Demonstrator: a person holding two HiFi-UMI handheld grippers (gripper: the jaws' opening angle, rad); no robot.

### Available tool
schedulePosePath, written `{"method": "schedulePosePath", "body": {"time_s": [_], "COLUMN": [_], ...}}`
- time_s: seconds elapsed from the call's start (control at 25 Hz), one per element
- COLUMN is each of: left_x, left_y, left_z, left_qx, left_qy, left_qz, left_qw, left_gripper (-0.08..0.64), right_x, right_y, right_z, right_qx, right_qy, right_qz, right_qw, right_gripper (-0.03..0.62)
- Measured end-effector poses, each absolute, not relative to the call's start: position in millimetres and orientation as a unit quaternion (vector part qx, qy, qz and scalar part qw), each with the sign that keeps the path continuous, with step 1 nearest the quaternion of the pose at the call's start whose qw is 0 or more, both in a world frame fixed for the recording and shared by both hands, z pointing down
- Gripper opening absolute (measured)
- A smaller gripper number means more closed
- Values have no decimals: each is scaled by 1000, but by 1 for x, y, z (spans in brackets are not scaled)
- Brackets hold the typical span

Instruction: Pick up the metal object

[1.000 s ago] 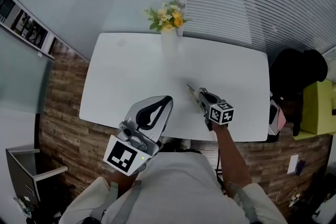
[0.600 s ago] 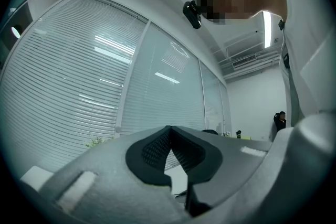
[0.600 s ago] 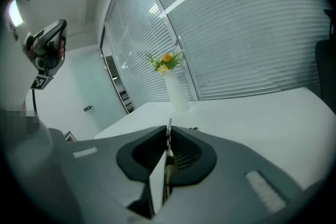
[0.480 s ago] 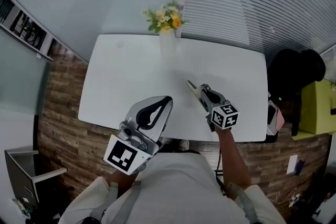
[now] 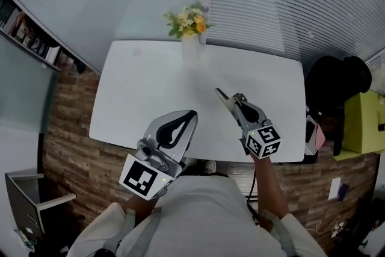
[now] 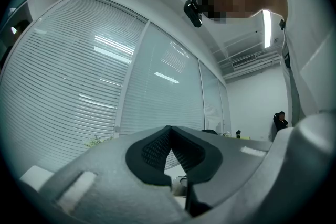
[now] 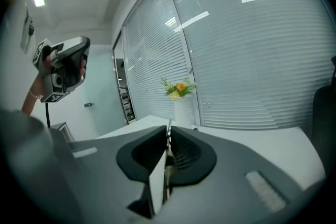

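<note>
Head view: right claw (image 5: 233, 106) clamped on metal object (image 5: 220, 95), tip projecting over counter (image 5: 144, 87). Right gripper view only: object seen edge-on betw. jaws. Left claw (image 5: 191, 115) closed, empty. Vs 0.5 s ago: right claw drawn back slightly toward person.

Grey left tongs (image 5: 191, 114) and right tongs (image 5: 233, 100), black pads (image 5: 172, 128), black-and-white marker cubes (image 5: 263, 141), pale shirt (image 5: 198, 213)

White table (image 5: 144, 90) — vase of yellow flowers (image 5: 191, 45) at its far edge
</note>
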State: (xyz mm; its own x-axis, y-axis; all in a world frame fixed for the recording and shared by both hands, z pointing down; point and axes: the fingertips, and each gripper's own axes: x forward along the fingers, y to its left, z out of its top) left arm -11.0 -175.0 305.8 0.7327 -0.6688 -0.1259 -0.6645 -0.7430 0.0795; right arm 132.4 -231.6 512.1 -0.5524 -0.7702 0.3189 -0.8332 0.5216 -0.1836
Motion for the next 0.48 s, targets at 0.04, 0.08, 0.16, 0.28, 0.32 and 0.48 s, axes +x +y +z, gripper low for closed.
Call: {"method": "schedulePosePath", "body": {"time_s": [0.04, 0.08, 0.16, 0.28, 0.32, 0.48], "left_x": [-11, -11, -10, -10, -9, -7], "left_y": [-174, -174, -174, -176, -176, -177], "left_z": [306, 305, 302, 307, 308, 309], "left_qx": [931, 931, 930, 930, 931, 931], "left_qy": [-358, -358, -358, -359, -358, -357], "left_qz": [-72, -74, -82, -73, -72, -72], "left_qw": [15, 13, 7, 14, 15, 14], "left_gripper": [2, 2, 2, 2, 2, 2], "right_x": [132, 133, 133, 132, 131, 131], "right_y": [-229, -226, -220, -214, -211, -202], "right_z": [505, 498, 484, 463, 456, 426], "right_qx": [464, 466, 470, 476, 477, 482], "right_qy": [-867, -868, -868, -867, -868, -868], "right_qz": [152, 144, 128, 104, 97, 71], "right_qw": [99, 100, 100, 101, 101, 100], "right_gripper": [29, 29, 29, 29, 29, 29]}}
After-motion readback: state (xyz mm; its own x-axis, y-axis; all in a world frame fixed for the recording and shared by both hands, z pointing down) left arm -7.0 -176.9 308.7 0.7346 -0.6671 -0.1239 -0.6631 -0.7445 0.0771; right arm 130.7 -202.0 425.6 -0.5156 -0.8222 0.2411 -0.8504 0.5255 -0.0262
